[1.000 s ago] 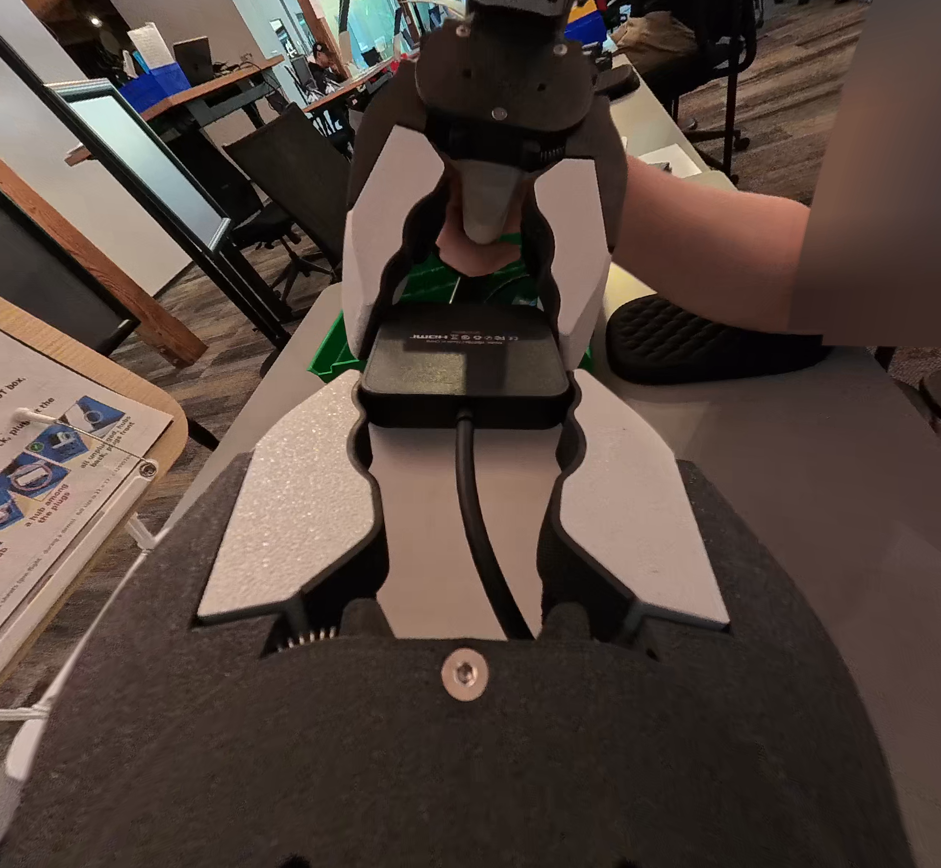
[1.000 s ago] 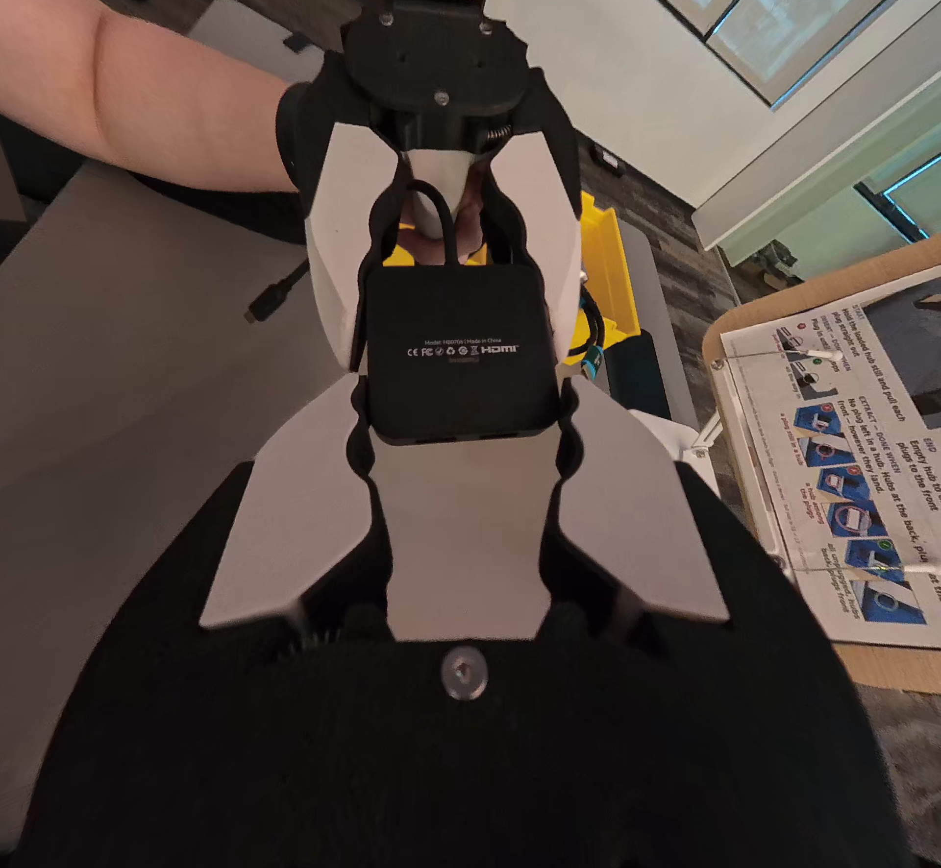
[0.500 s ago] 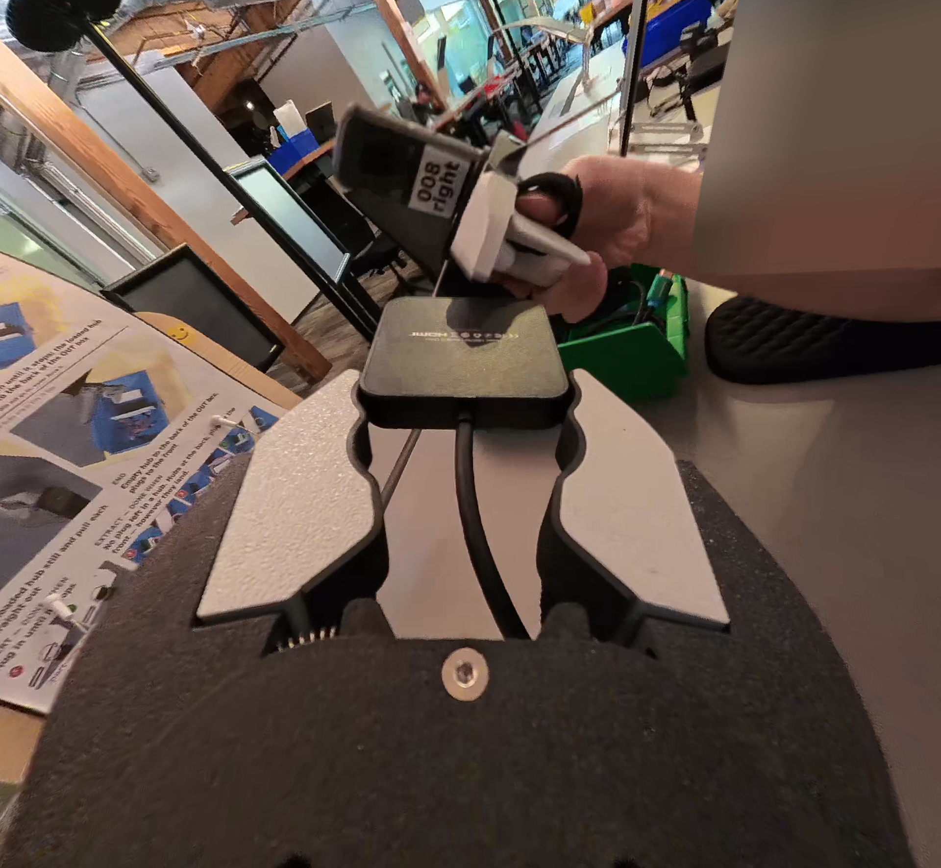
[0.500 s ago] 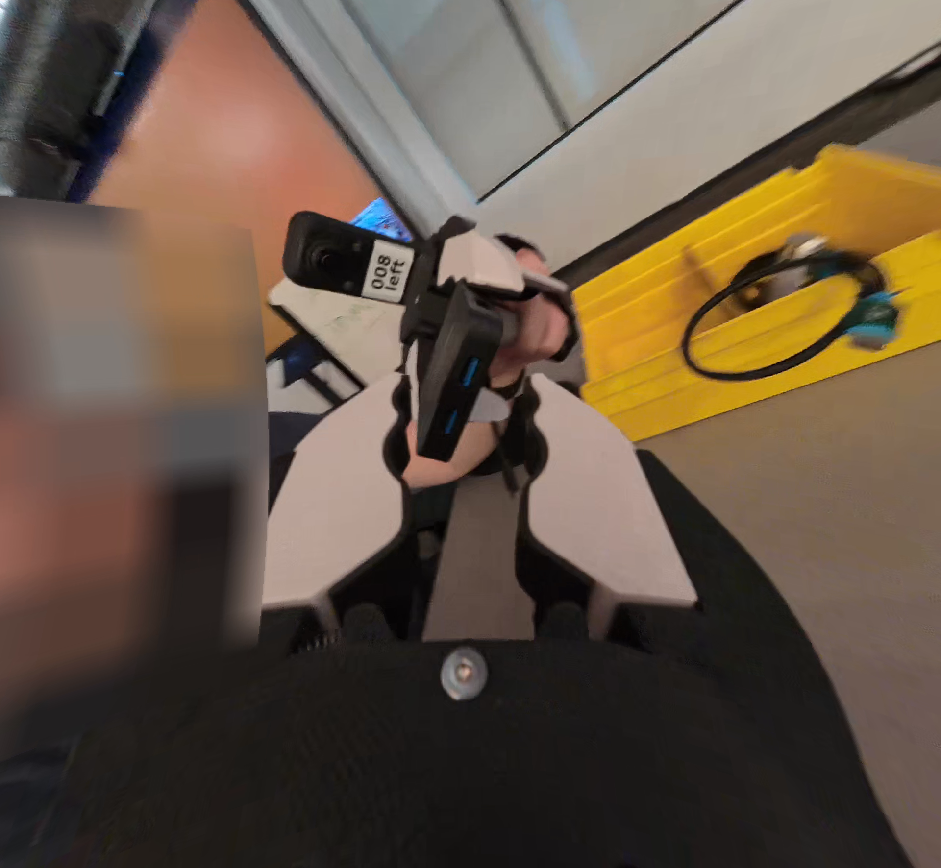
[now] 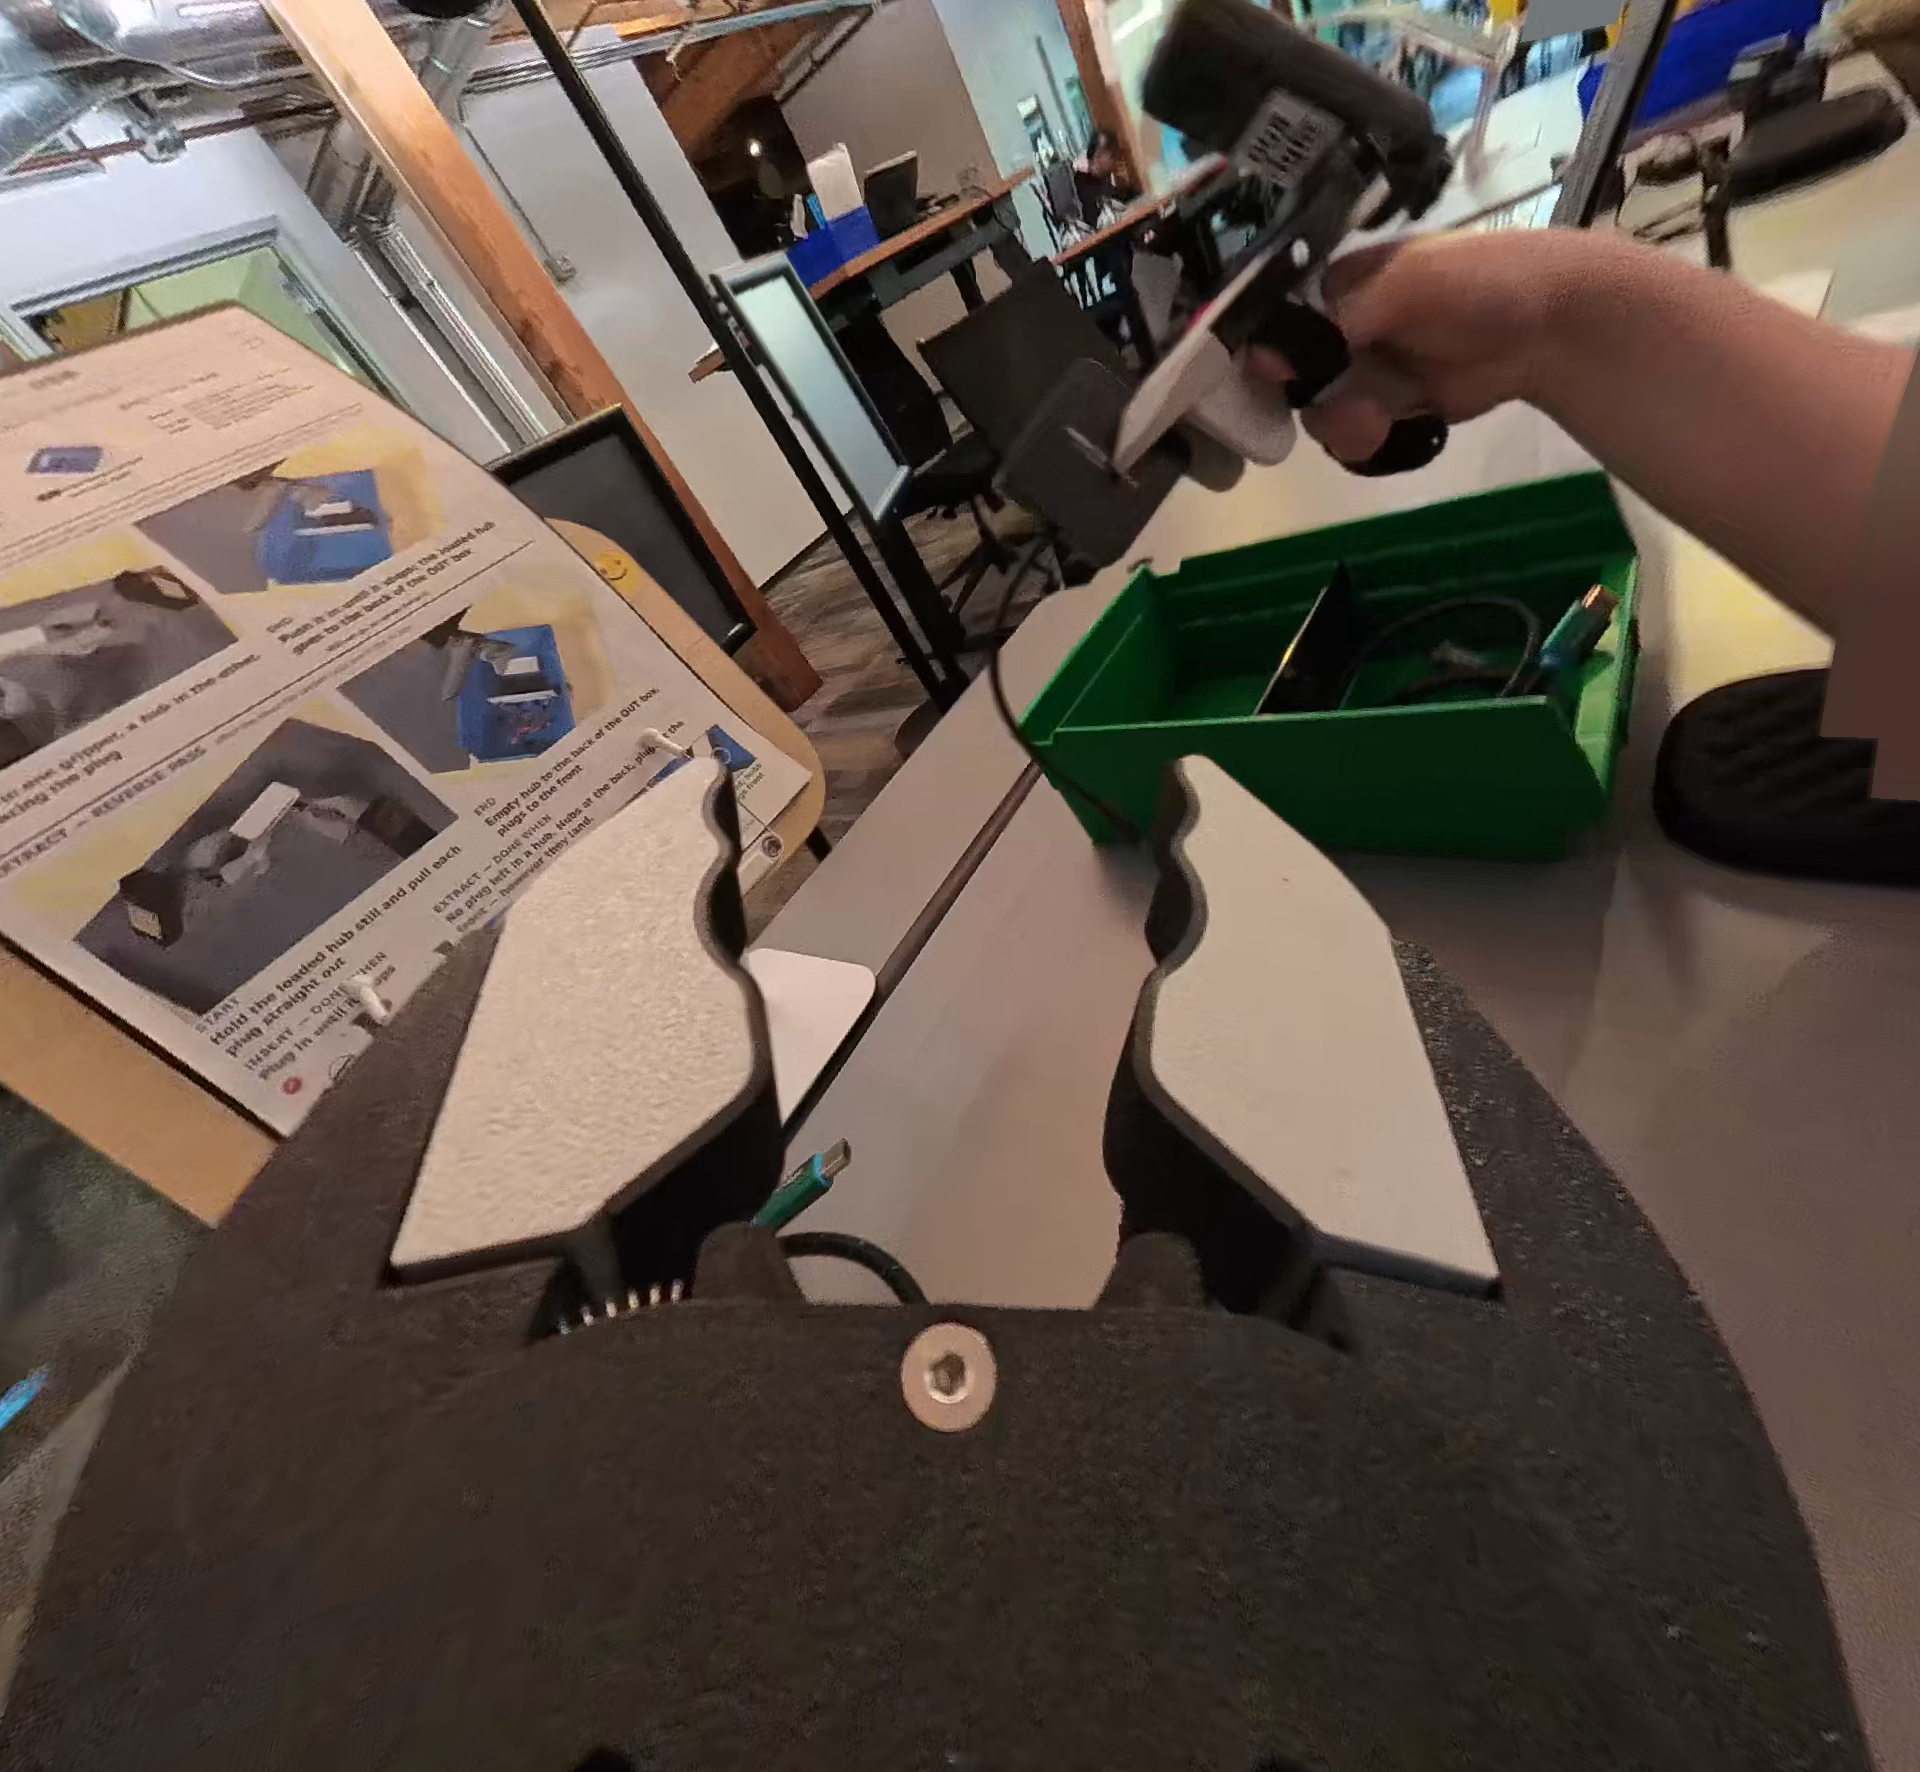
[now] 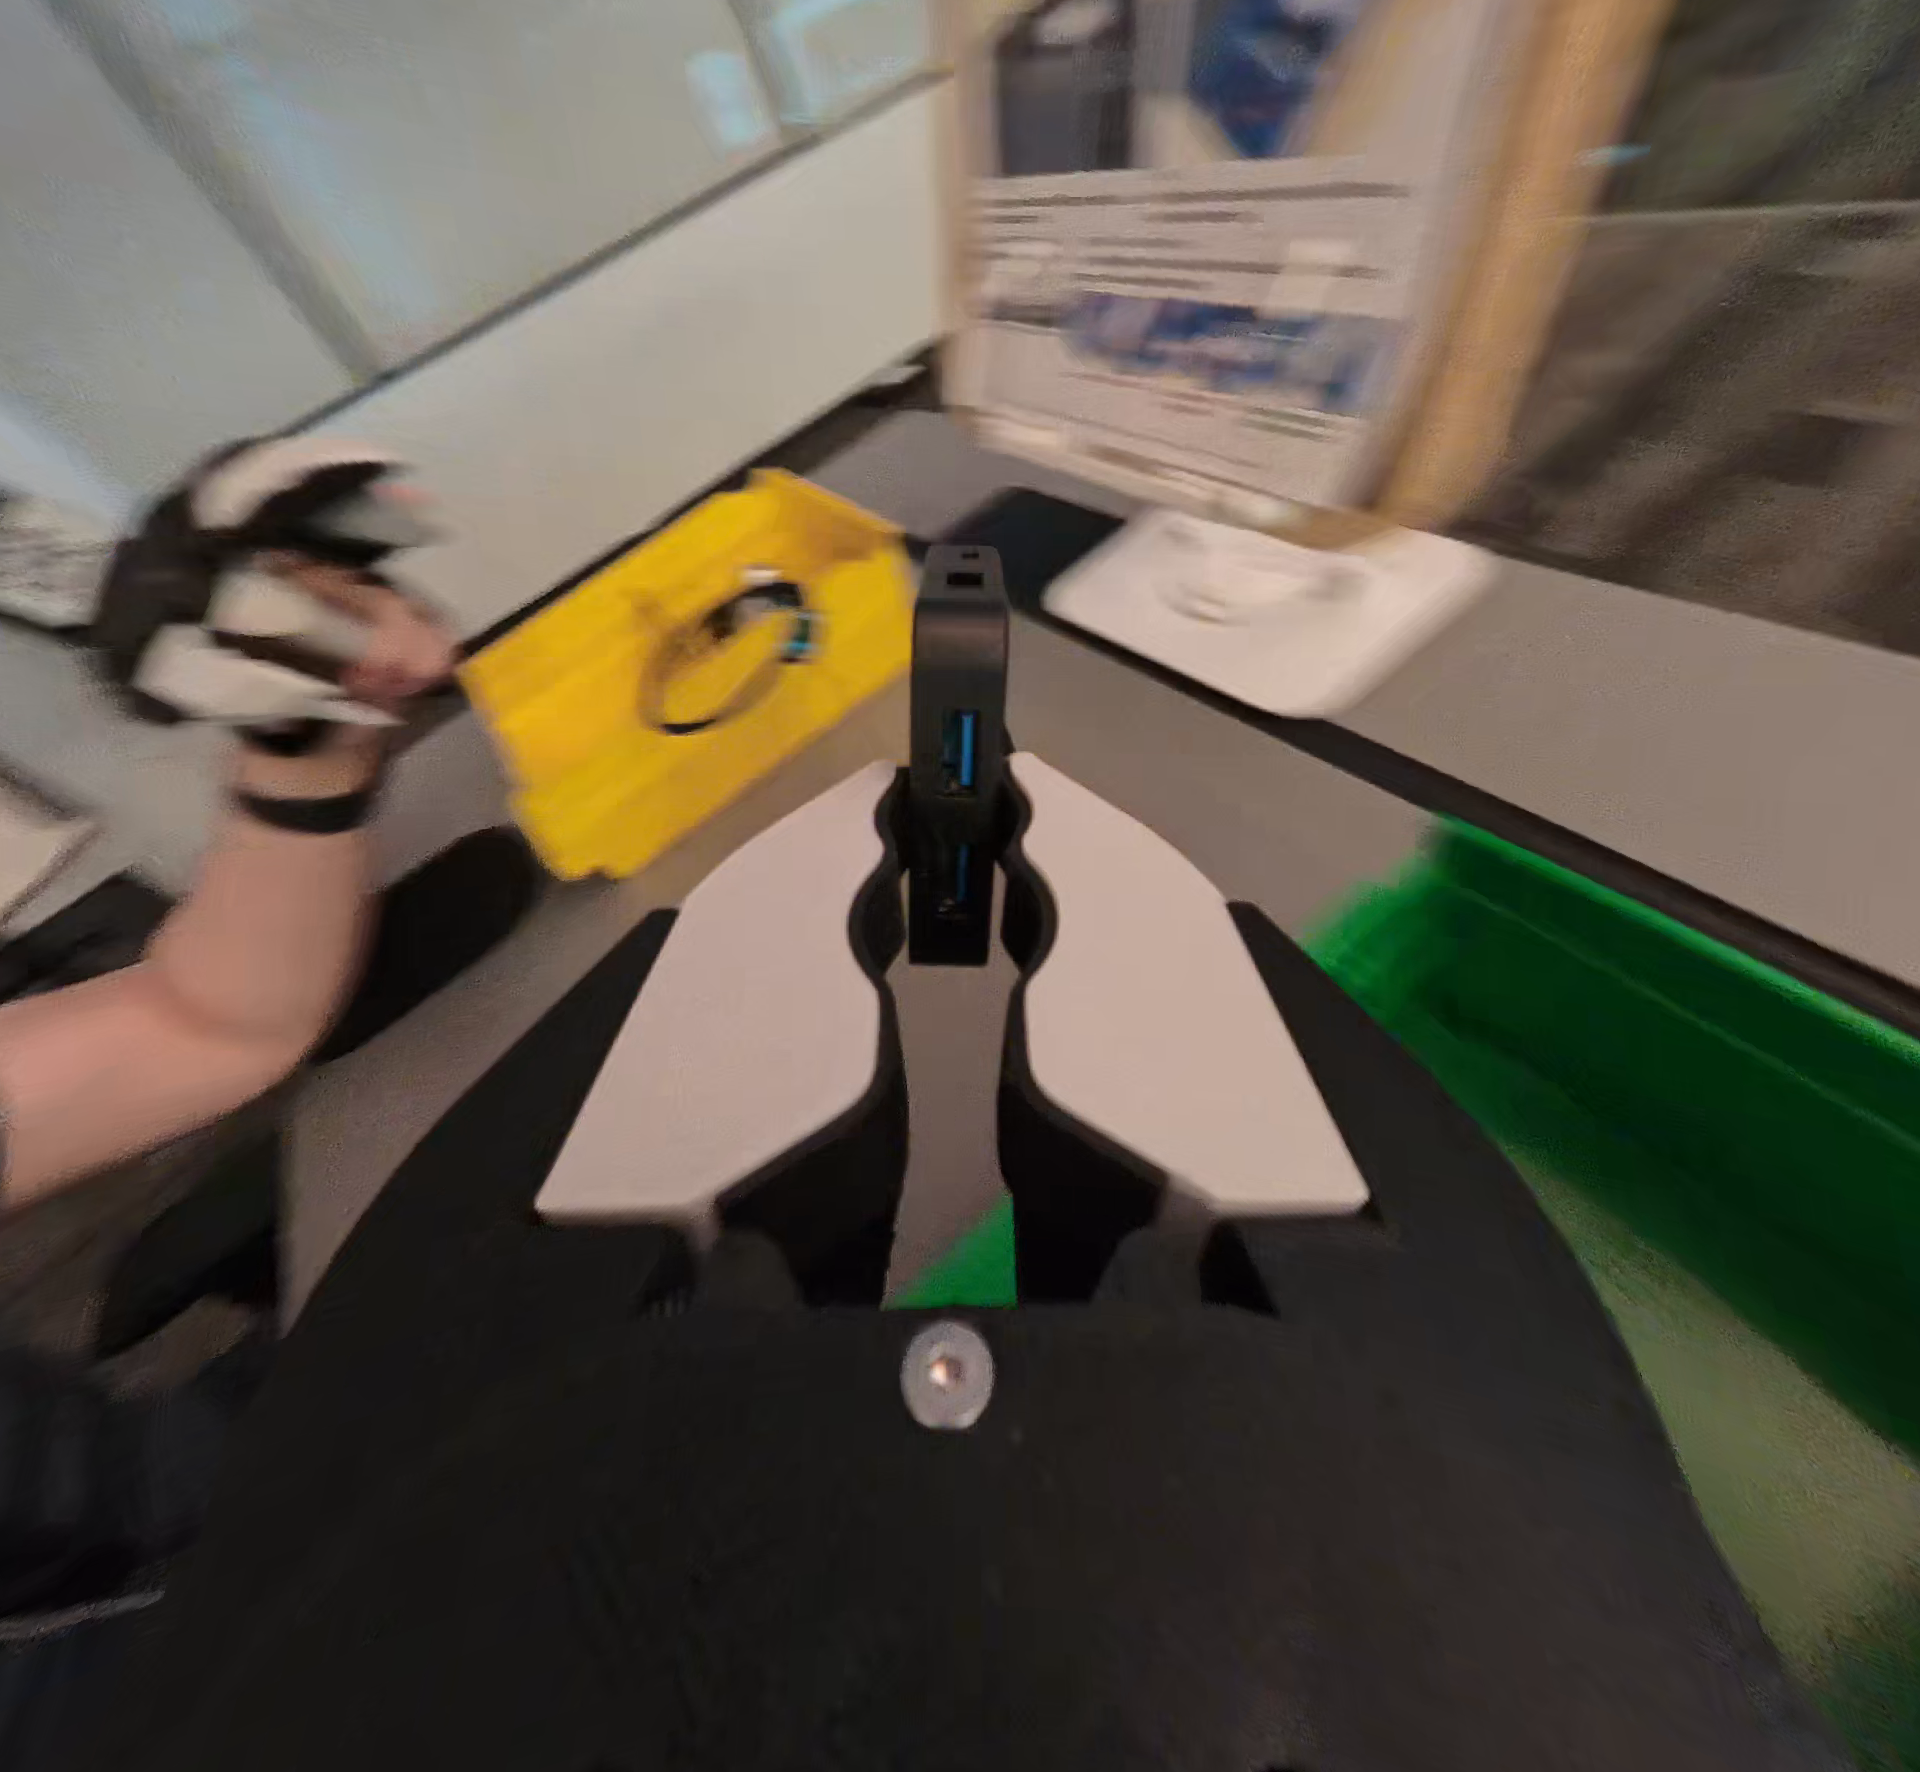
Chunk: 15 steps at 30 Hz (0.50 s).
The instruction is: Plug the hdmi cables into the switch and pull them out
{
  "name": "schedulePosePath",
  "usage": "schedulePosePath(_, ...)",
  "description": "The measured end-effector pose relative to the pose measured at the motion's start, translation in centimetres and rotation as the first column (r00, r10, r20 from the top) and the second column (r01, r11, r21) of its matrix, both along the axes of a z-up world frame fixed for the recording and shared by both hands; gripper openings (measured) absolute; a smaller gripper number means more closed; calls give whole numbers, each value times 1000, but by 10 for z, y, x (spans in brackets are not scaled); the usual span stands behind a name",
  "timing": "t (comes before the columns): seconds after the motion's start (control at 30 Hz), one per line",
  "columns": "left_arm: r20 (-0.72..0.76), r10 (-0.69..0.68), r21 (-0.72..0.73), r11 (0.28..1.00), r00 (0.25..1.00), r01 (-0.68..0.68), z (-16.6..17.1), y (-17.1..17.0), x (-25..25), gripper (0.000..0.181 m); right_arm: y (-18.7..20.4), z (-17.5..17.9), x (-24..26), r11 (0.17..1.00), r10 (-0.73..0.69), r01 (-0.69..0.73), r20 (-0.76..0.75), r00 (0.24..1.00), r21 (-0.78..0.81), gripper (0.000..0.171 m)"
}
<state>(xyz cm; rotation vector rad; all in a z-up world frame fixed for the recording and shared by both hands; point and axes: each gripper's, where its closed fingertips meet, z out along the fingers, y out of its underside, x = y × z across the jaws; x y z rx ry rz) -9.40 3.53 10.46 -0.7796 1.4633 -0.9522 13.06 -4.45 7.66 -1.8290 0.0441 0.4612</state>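
Switch (image 6: 958, 756): slim black box, held edge-on and upright in the right wrist view, blue-lined ports showing down its narrow face, a small opening at the top end. Right claw (image 6: 956, 849) pinched narrow on it, white fingers (image 6: 769, 995) pressing both flat sides, lower half of the box sunk between the tips, upper half standing beyond them. Half a second ago the left claw gripped this box flat with its black lead trailing back between the fingers; now the left claw (image 5: 951, 849) stands wide with nothing in it, and the box sits with the right claw alone. Left view: right claw (image 5: 1247, 288) raised ahead and to the right of the left claw, well above the grey surface (image 5: 1714, 1016), the dark slab of the switch (image 5: 1081, 465) hanging below it, motion-blurred. A thin black cable (image 5: 961, 881) runs from that slab down between the left claw's fingers. A teal-tipped plug (image 5: 805, 1187) lies on the surface near the base of the left finger. Green bin (image 5: 1351, 766) ahead-right of the left claw, a coiled cable and another teal plug inside. Right view: yellow bin (image 6: 623, 746) ahead-left of the right claw, coiled cable in it; left claw (image 6: 270, 610) farther left, blurred. Instruction sheet (image 5: 260, 683) on a board, left of the left claw.
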Motion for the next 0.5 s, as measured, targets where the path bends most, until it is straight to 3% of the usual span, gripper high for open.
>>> schedulePosePath(0.07,18,-18,-45,999,1000,19,5,4,-4,71,-27,-15,50,992,-124,122,-46,991,-34,13)
schedulePosePath(0.17,26,-15,-69,998,1000,17,7,9,-5,69,-55,-15,94,977,-191,206,-186,964,61,13)
schedulePosePath(0.33,-7,-7,-46,999,1000,7,-1,7,-1,69,-90,31,121,881,-172,297,-335,927,369,14)
schedulePosePath(0.4,-20,-7,-36,999,1000,6,-4,5,2,69,-90,21,123,901,-174,294,-356,918,318,14)
schedulePosePath(0.5,-31,1,-31,1000,1000,-2,-7,5,5,69,-70,-31,126,957,-246,282,-335,910,63,13)
